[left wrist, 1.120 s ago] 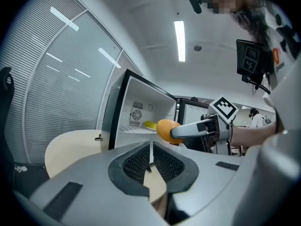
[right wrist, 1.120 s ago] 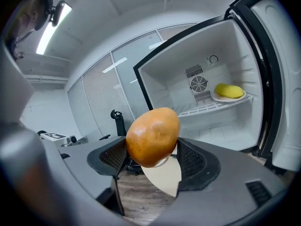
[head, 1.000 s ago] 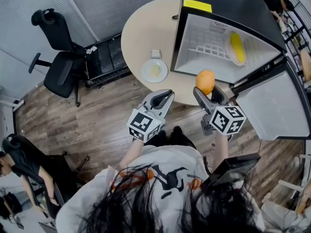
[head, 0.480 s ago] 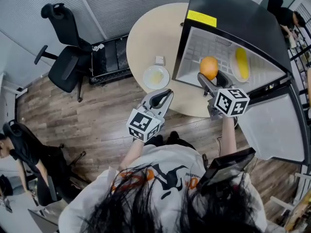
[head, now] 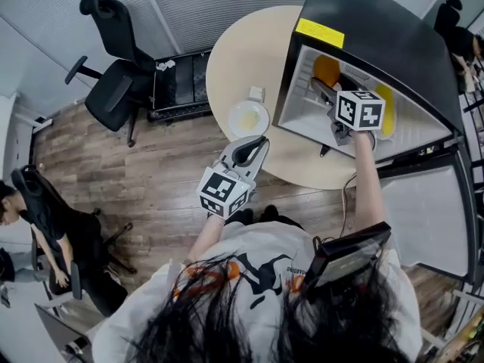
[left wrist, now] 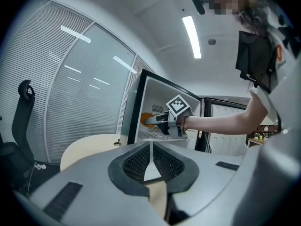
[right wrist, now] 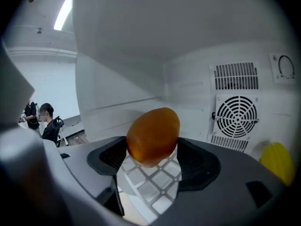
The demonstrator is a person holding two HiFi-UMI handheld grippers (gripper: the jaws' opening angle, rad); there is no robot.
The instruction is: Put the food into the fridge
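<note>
Inside the fridge [head: 378, 44], a yellow item [right wrist: 277, 161], perhaps a banana, sits half hidden behind the right gripper [right wrist: 151, 160], whose fingers clasp the orange fruit [right wrist: 153, 133]. Beside the bench [head: 242, 59], the left gripper [left wrist: 150, 155] has its fingers pressed together, empty.

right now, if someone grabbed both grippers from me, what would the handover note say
Right gripper: shut on the orange fruit, reached inside the open fridge, fruit over the wire shelf, not released.
Left gripper: shut, empty, held low in front of the body, outside the fridge.
Done: yellow food already lies in the fridge, to the right of the fruit.
Left: set the fruit on the shelf, open, withdraw. The plate with pale food sits on the round table; it probably goes in next. The door is open.
</note>
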